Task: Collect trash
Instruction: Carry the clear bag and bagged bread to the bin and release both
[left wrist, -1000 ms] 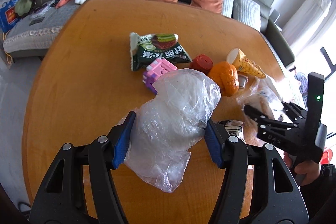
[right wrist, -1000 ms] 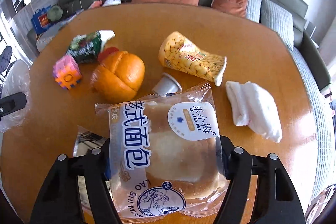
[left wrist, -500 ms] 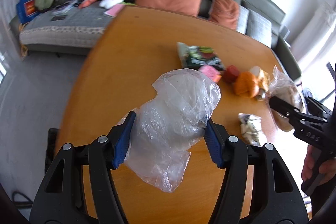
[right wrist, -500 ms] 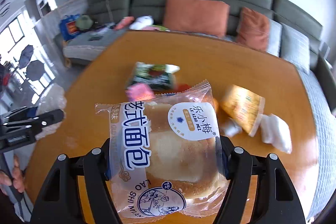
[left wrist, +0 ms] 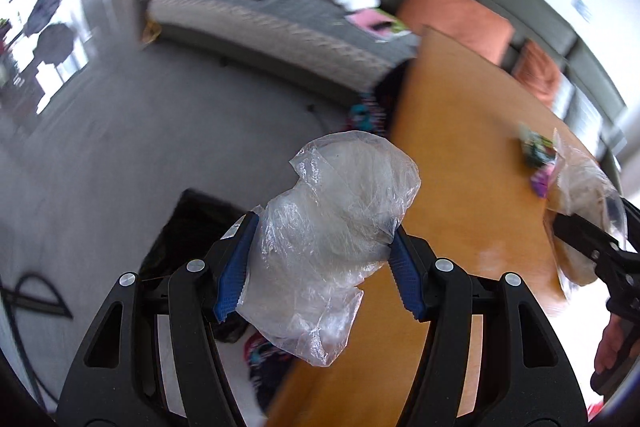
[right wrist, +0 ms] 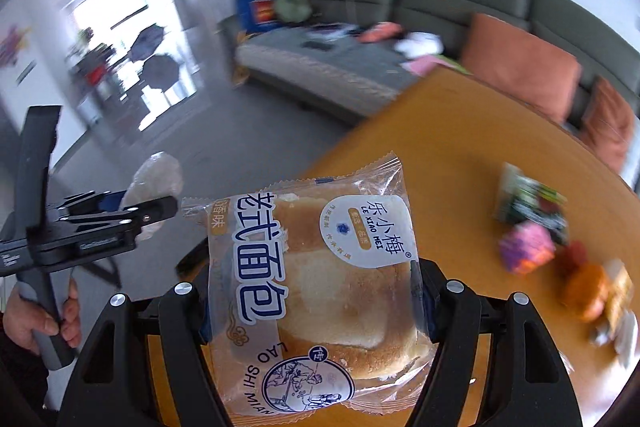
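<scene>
Both loads had swung off the table (left wrist: 472, 163) since a second earlier. The left claw (left wrist: 320, 267), which had hung over the tabletop clutter, now hung past the table edge with grey floor ahead of it and a dark bin (left wrist: 188, 227) — open-topped, as far as the blur allows — just below and behind its left finger. The right claw (right wrist: 312, 303) had followed the same way; the table edge now lay under it and the clutter sat well off to its right. By this reading, the pick-up was done and the carry to the bin was nearly complete; release remained.

The left claw was clamped on the bag (left wrist: 336, 223). The bag was thin, clear, crumpled plastic, bulging above the blue pads (left wrist: 236, 275) and sagging in a loose tail below them. It looked light and easily snagged.

The right claw was clamped on the bread pack (right wrist: 316, 287) — a sealed clear wrapper with blue print, a slice of bread inside, held upright between the fingers with its crimped top edge forward of them.
</scene>
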